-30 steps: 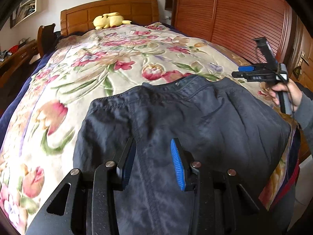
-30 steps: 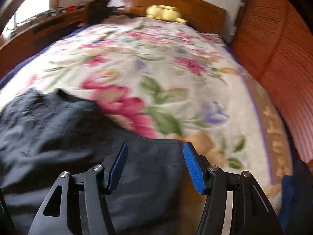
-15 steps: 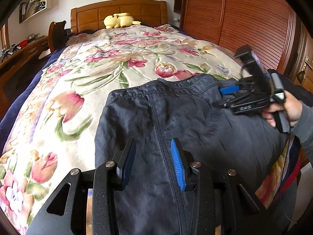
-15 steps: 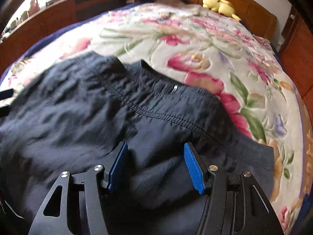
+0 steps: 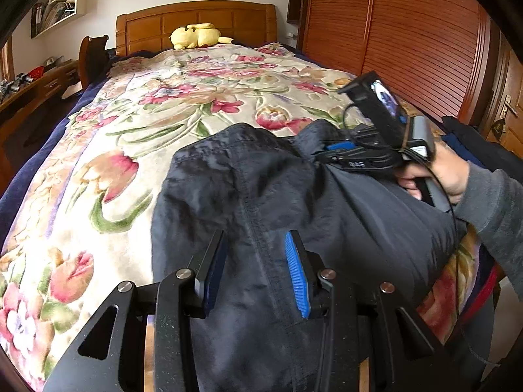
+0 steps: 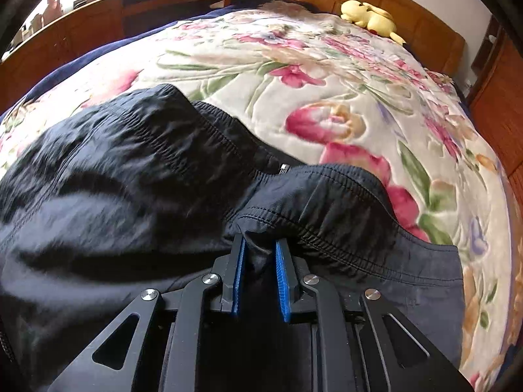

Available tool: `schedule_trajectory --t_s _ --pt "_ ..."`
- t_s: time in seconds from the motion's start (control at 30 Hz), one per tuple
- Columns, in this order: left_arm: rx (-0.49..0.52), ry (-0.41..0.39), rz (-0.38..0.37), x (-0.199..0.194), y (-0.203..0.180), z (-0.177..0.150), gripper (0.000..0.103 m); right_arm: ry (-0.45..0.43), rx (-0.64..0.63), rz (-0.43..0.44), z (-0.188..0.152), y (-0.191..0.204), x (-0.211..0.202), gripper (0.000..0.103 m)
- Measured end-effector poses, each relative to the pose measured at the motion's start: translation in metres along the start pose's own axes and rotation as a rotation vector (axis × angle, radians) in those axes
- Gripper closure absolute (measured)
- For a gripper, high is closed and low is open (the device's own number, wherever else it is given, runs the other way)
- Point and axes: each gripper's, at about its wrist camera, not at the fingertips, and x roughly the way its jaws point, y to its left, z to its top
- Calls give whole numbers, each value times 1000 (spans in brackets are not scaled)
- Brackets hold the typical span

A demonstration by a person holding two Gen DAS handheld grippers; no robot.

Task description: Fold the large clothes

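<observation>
Right now a pair of dark trousers [image 6: 137, 176] lies spread over the near end of a flowered bedspread [image 5: 183, 104], waistband pointing toward the wooden headboard [image 5: 196, 21] and the legs running off the foot of the bed. From the right wrist view, the right gripper [image 6: 260, 261] has just been closing, and its blue pads [image 6: 281, 274] now pinch a bunched fold of the waistband between them, the elastic hem rucked up just beyond the tips. The left wrist view shows the same gripper [image 5: 330, 150] from the side, held in a hand [image 5: 434, 176] with a grey sleeve, at the waistband corner on the wardrobe side, the cloth there lifted into a hump. The left gripper [image 5: 256, 268] hovers over the trousers farther from the headboard, roughly above the centre seam, its jaws partly spread; the cloth seems to lie under them rather than between the pads, though the view is too steep to be certain it is untouched. A yellow plush toy [image 5: 196, 36] rests against the headboard. A slatted wooden wardrobe [image 5: 408, 32] stands along one side of the bed, and a low wooden desk [image 6: 108, 9] runs along the other.
</observation>
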Motion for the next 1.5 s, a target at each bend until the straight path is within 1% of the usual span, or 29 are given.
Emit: schedule_trajectory --t_s 0.13,0.2,0.27,0.33,0.4,0.47,0.57,0.6,0.7,0.77,0.8,0.87,0.9,0.93,1.0,1.07,1.1,1.17,1.33,1.43,1.5 --pt "6 -12 -17 6 -7 12 65 -24 46 26 -2 -8 -4 85" --pt "9 -15 -24 10 -11 20 64 -60 86 57 -5 -19 -15 74" --pt "31 -21 -32 16 -18 32 64 -98 115 47 -11 -35 -34 51" --pt "47 -17 -35 25 -21 44 64 -127 133 -5 -17 -55 -49 46" --pt "58 4 -37 42 -23 56 64 -113 162 -47 -23 -81 -56 46" --pt "58 28 -35 58 -23 65 64 -75 201 -89 -33 -111 -56 46" --pt "58 77 -33 86 -20 73 64 -8 277 -125 -55 -157 -46 46" --pt "59 95 -32 95 -19 75 64 14 304 -117 -62 -168 -40 46" --pt "58 153 -10 121 -15 76 64 75 418 -24 -87 -200 -19 46" --pt "58 177 7 134 -11 75 64 71 473 51 -98 -214 -8 46" --pt "56 188 14 139 -9 73 64 64 487 73 -100 -218 -5 47" --pt "57 198 26 147 -6 71 64 48 484 128 -101 -221 0 68" --pt "59 195 35 149 -5 70 64 38 452 121 -100 -219 -1 74" --pt "66 193 45 150 -5 69 64 24 421 95 -97 -218 -5 96" --pt "91 188 72 154 -6 68 64 -19 374 31 -94 -218 -12 98" --pt "109 185 94 158 -6 69 64 -74 366 -22 -92 -217 -23 99" --pt "115 181 101 160 -5 70 64 -83 376 -46 -93 -221 -25 99" --pt "105 170 96 162 -1 72 64 -70 383 -59 -95 -225 -20 99" --pt "90 165 85 162 2 74 64 -14 367 -101 -99 -219 -5 99" --pt "92 158 92 159 1 75 64 -22 342 -140 -95 -210 -14 98" --pt "92 145 97 151 0 73 64 -34 328 -150 -90 -200 -29 94"
